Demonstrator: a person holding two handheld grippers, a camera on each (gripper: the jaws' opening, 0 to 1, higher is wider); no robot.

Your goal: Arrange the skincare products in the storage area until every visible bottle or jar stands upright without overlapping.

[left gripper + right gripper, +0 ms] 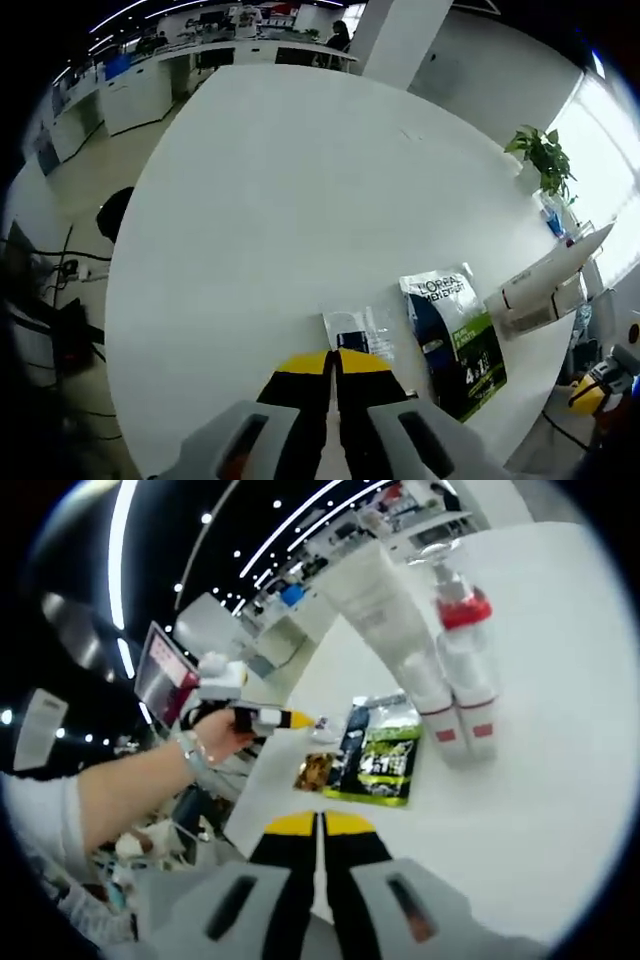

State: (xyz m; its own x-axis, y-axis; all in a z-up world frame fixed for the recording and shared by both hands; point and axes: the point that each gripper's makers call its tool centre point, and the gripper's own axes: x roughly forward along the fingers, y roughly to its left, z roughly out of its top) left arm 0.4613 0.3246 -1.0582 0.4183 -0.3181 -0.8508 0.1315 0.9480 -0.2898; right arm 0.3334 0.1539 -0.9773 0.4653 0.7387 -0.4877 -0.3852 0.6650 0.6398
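On the white round table (270,200) lies a dark and green L'Oreal packet (455,340), with a small clear sachet (360,330) to its left. My left gripper (333,362) is shut and empty, its yellow tips just short of the sachet. In the right gripper view a white tube (385,615) and a white pump bottle with a red collar (466,670) stand side by side beyond the packet (385,755). A small brown sachet (315,772) lies beside the packet. My right gripper (318,825) is shut and holds nothing. A hand holds the left gripper (272,718) near the packet.
A potted plant (542,155) stands at the table's far right edge. The white tube and bottle (548,282) show at the right rim. Desks and shelves (150,70) line the room behind. A person's arm (120,780) reaches in from the left.
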